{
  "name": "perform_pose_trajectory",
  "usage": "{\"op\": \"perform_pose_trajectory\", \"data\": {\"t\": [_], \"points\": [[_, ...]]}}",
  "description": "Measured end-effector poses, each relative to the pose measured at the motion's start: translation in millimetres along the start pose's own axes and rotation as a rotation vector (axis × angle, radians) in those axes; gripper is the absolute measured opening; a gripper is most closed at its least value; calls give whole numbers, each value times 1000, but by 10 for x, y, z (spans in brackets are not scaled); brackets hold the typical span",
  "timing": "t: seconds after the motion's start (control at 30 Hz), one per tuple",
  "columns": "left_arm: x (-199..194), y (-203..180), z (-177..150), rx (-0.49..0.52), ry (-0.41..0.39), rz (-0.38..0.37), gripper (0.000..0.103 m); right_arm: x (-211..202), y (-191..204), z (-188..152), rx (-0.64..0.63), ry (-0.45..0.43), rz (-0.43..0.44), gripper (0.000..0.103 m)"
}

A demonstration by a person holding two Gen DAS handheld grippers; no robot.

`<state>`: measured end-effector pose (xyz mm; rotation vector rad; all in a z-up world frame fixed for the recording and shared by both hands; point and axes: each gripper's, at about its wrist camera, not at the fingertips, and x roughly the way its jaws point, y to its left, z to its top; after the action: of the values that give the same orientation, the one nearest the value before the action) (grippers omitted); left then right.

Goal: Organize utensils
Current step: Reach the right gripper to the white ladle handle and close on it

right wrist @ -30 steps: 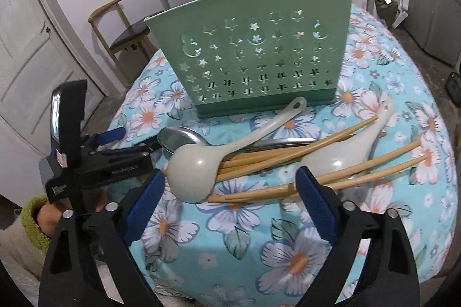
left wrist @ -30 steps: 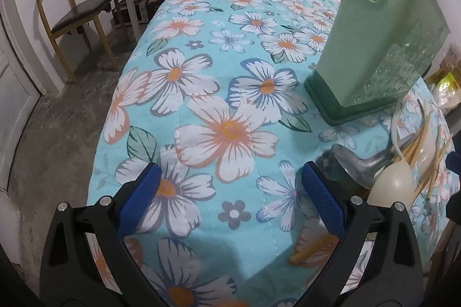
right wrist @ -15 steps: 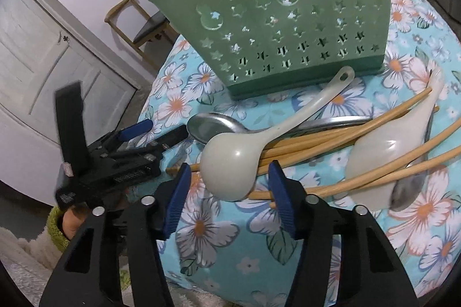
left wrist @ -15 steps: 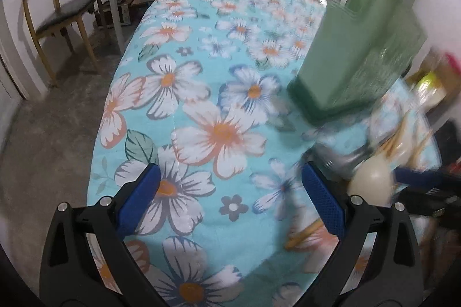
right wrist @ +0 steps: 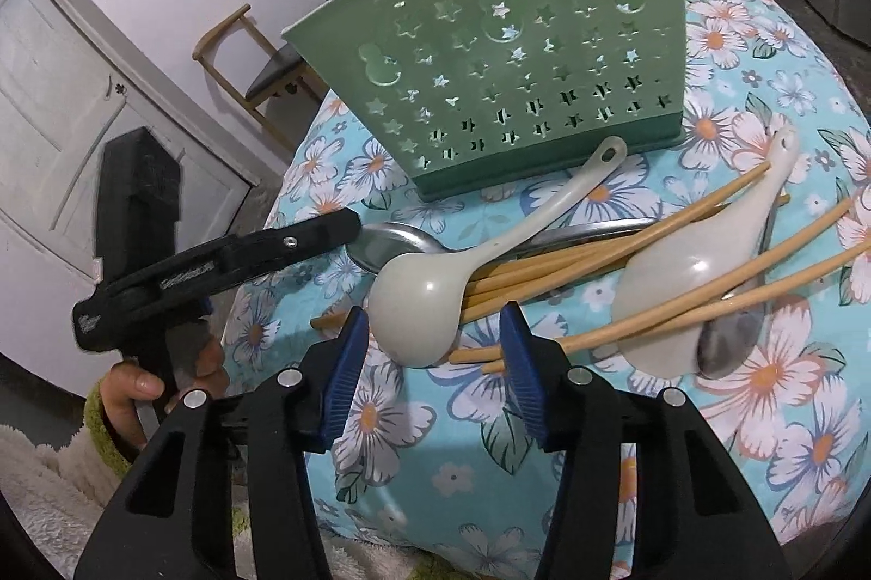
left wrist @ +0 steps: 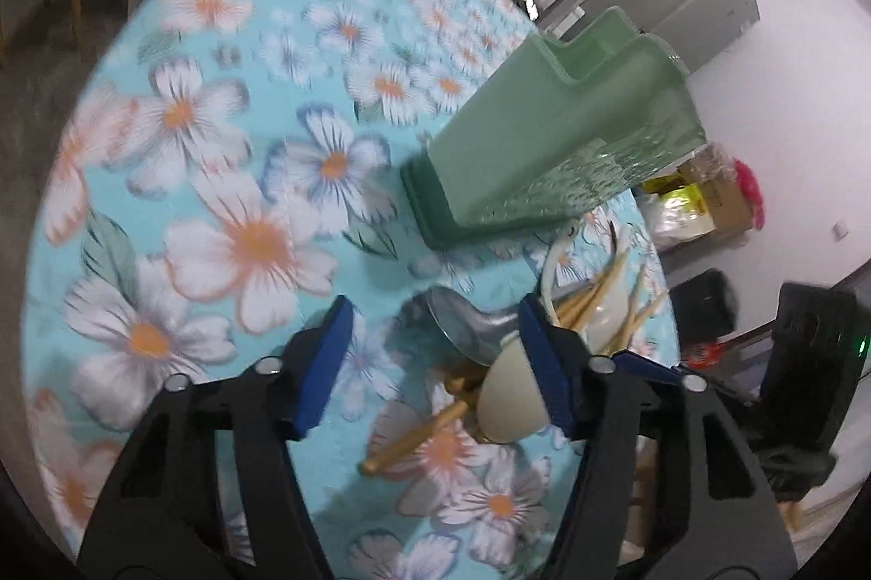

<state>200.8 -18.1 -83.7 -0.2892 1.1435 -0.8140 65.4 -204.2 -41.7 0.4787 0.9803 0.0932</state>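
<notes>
Left hand (right wrist: 158, 376): bare fingers in a green fleecy cuff are wrapping the handle of the left tool at the table's left edge.
Left gripper (left wrist: 433, 335): the black two-finger tool with blue pads is hanging over the cloth with its jaws spread wide and nothing between them; its right pad (left wrist: 539, 356) is sitting just beside the bowl of the nearer spoon, and whether they touch cannot be told. From the right wrist view its finger (right wrist: 305, 239) is pointing at the steel spoon's bowl.
Floral tablecloth (right wrist: 778, 460): a turquoise cloth printed with white and orange flowers is covering the table.
Right gripper (right wrist: 433, 362): the matching black tool is standing with its jaws at a middling gap, straddling the near rim of the cream spoon's bowl without clamping it.
Cream ceramic soup spoon (right wrist: 419, 307): it is lying bowl towards the grippers, its handle running up and right across the chopsticks towards the holder.
Stainless steel spoon (right wrist: 389, 245): it is lying under the cream spoon's handle, bowl to the left.
Green perforated plastic utensil holder (right wrist: 517, 52): it is standing upright behind the pile, its star-cut face towards the grippers.
Bamboo chopsticks (right wrist: 599, 253): several are lying loosely crossed between the two ceramic spoons.
Second cream ceramic spoon (right wrist: 686, 275): it is lying right of the pile, chopsticks crossing it.
</notes>
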Motion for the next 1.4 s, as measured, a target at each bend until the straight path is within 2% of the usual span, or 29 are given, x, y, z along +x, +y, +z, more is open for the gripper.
{"op": "perform_pose_trajectory", "data": {"t": [0.03,0.07,0.17,0.3,0.37,0.47,0.83,1.0,1.17,1.3,1.4], "points": [[31,16,10,-25,18,-27,52,-11,-5,-5,0,-3,1,49],[61,30,21,-50,33,-49,47,-32,-8,-12,0,-6,2,49],[113,68,45,-94,63,-79,40,-57,-5,-28,3,-13,13,49],[229,87,76,-126,99,-63,25,-120,-15,-65,4,-18,25,49],[245,112,86,-143,106,-66,11,-131,-8,-73,3,-22,30,48],[199,142,90,-156,93,-67,2,-160,-1,-77,0,-25,44,47],[-105,266,85,-123,13,32,2,123,-32,28,71,27,103,46],[-116,284,47,-97,-2,48,2,310,-47,50,130,76,130,38],[-116,269,27,-66,-11,63,3,438,-65,-30,178,122,150,34],[-109,280,18,-64,-12,64,3,499,-63,-45,208,135,183,26],[-102,280,17,-59,-13,65,3,469,-34,-24,205,127,213,26]]}}
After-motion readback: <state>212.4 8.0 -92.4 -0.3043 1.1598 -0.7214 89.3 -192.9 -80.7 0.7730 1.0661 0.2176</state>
